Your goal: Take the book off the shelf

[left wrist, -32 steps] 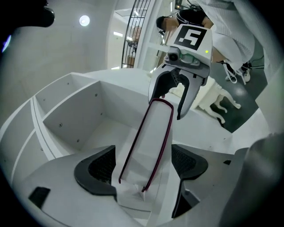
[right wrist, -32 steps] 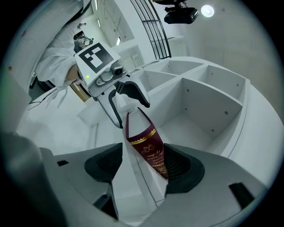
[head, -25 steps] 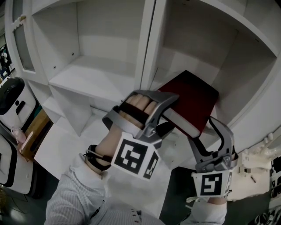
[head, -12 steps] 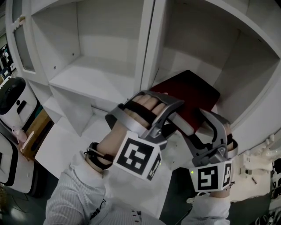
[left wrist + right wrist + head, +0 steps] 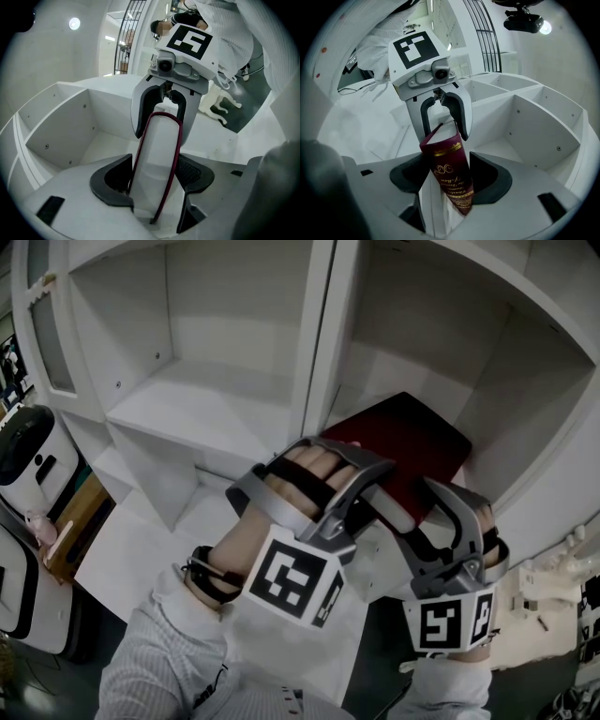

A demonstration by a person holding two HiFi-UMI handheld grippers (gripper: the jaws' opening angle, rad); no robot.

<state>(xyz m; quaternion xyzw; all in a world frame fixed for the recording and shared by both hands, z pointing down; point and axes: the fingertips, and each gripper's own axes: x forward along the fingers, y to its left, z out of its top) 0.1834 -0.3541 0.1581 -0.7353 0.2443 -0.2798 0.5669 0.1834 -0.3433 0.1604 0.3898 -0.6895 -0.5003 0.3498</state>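
Now right tool [image 5: 451, 183] grips maroon book [image 5: 412, 442]; left tool [image 5: 157, 180], just closing, clamps it; gold spine script [image 5: 446, 171] illegible.

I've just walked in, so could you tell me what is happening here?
A person is taking a dark red book from the right compartment of a white shelf unit with two grippers. The right gripper clamps its spine; the left gripper, whose jaws have just been closing, presses on the page edge. The book is tilted, not yet clear of the compartment.
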